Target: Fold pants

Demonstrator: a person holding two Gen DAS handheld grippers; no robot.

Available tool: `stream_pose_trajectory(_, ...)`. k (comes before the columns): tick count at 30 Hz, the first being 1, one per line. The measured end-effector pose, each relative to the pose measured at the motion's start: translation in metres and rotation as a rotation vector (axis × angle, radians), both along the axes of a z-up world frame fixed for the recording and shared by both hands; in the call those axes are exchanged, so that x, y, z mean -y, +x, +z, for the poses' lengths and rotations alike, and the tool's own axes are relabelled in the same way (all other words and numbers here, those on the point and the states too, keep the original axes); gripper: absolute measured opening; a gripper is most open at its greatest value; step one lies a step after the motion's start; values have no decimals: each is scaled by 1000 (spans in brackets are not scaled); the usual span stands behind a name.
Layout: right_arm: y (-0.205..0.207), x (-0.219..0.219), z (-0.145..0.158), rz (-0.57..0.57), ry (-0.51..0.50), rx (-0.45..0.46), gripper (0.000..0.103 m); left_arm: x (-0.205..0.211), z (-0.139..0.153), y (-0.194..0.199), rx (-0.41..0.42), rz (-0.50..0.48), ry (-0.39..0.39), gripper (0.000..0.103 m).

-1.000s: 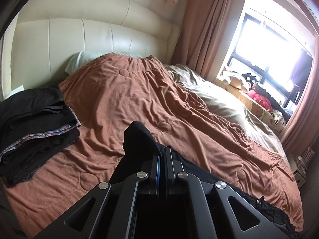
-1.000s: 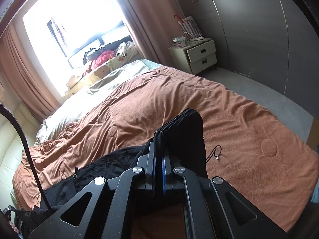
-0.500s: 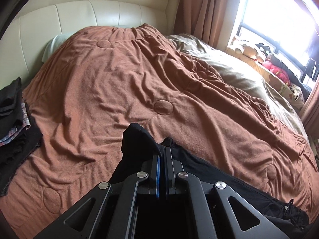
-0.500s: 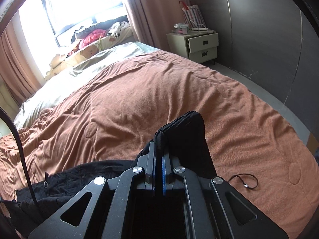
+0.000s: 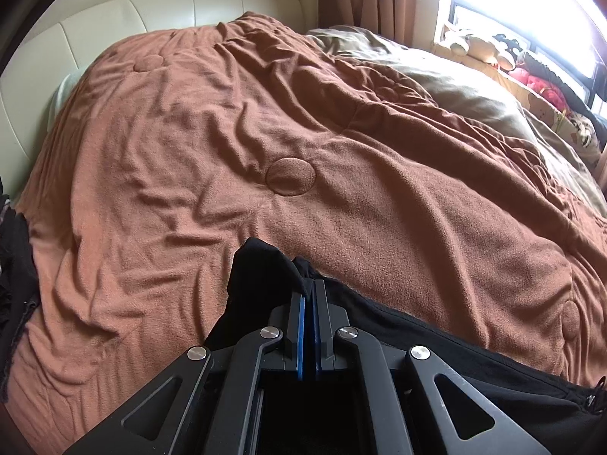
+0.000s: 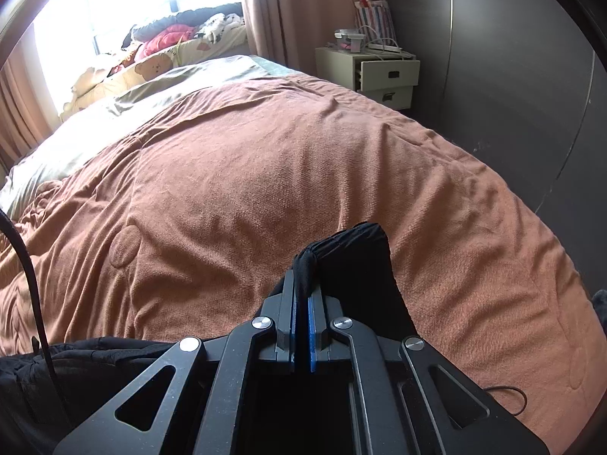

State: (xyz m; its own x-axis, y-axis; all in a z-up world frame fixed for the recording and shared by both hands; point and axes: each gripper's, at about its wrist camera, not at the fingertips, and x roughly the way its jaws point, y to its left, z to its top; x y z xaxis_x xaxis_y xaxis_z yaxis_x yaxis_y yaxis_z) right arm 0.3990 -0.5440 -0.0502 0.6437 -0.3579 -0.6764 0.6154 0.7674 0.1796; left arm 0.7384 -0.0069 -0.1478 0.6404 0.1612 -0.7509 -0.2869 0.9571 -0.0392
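Note:
Black pants lie across the near part of a brown blanket on the bed. My left gripper is shut on one corner of the pants and holds it just above the blanket. My right gripper is shut on another corner of the same pants, which sticks up past the fingertips. The rest of the black fabric trails toward the bottom edge in both views, partly hidden by the grippers.
A cream headboard is at the back left. A dark clothes pile lies at the left edge. A beige sheet and soft toys lie by the window. A nightstand stands by a grey wardrobe.
Both grippers have moved forward and lower over the blanket, still shut on the pants. The dark clothes pile has slid to the left edge of the left wrist view.

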Motion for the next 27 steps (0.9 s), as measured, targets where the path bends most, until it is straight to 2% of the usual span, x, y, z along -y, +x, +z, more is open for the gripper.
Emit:
stream_pose_trajectory(2, 9, 0, -6, 0, -14, -2, 1, 4, -4, 8, -9, -2, 21, 4)
stream_pose_trajectory(5, 25, -1, -22, 13, -21, -51, 3, 10, -20, 22, -99, -14, 36, 10)
stream_pose_trajectory(6, 29, 0, -27, 22, 2, -76, 8, 10, -24, 22, -118, -15, 34, 14)
stream_pose_trajectory(7, 32, 0, -31, 35, 37, -85, 11, 9, -25, 19, -120, -21, 26, 22)
stream_pose_trajectory(8, 31, 0, -34, 53, 71, -82, 23, 8, -25, 15, -114, -32, 16, 30)
stream_pose_trajectory(9, 28, -1, -33, 71, 96, -64, 38, 7, -23, 10, -104, -39, 12, 48)
stream_pose_trajectory(10, 22, -3, -31, 77, 101, -45, 46, 5, -21, 4, -93, -35, 19, 59)
stream_pose_trajectory(11, 16, -6, -28, 75, 90, -32, 58, 2, -17, -3, -82, -30, 26, 60)
stream_pose_trajectory(12, 9, -9, -23, 77, 79, -21, 64, 0, -14, -9, -75, -35, 23, 60)
stream_pose_trajectory(15, -4, -24, -9, 128, 43, 3, 64, -9, -7, -29, -78, -53, 10, 60)
stream_pose_trajectory(19, -5, -66, 12, 250, -106, 1, 64, -21, 3, -57, -68, -62, 11, 60)
stream_pose_trajectory(22, -1, -102, 16, 360, -197, -8, 64, -38, 8, -76, -69, -42, -16, 60)
stream_pose_trajectory(27, 23, -157, 11, 548, -247, -22, 64, -60, 10, -108, -93, -24, -21, 60)
